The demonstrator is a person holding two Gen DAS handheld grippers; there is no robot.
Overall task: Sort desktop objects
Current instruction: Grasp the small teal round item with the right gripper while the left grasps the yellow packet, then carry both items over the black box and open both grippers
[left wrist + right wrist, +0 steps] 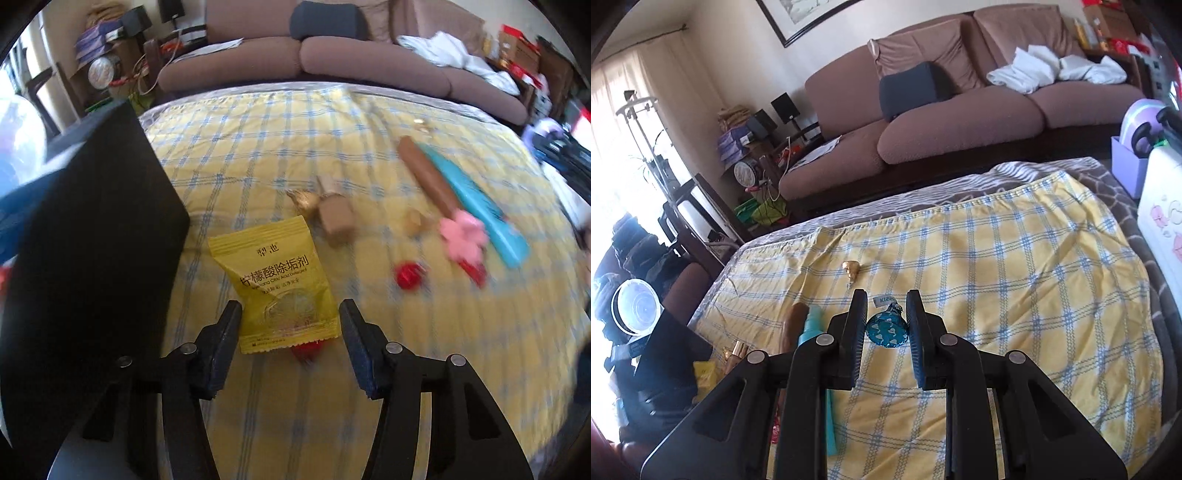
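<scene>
The left gripper stands open astride the near end of a yellow descaler sachet, which lies flat on the checked cloth beside a black box at its left edge. The right gripper is clamped on a blue foil-wrapped chocolate, above the cloth's middle.

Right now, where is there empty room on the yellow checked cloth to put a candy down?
Bare cloth stretches right of the blue foil candy, out to the cloth's far hem. It is crowded around the yellow sachet, red foil candy, brown stick and turquoise case.
</scene>
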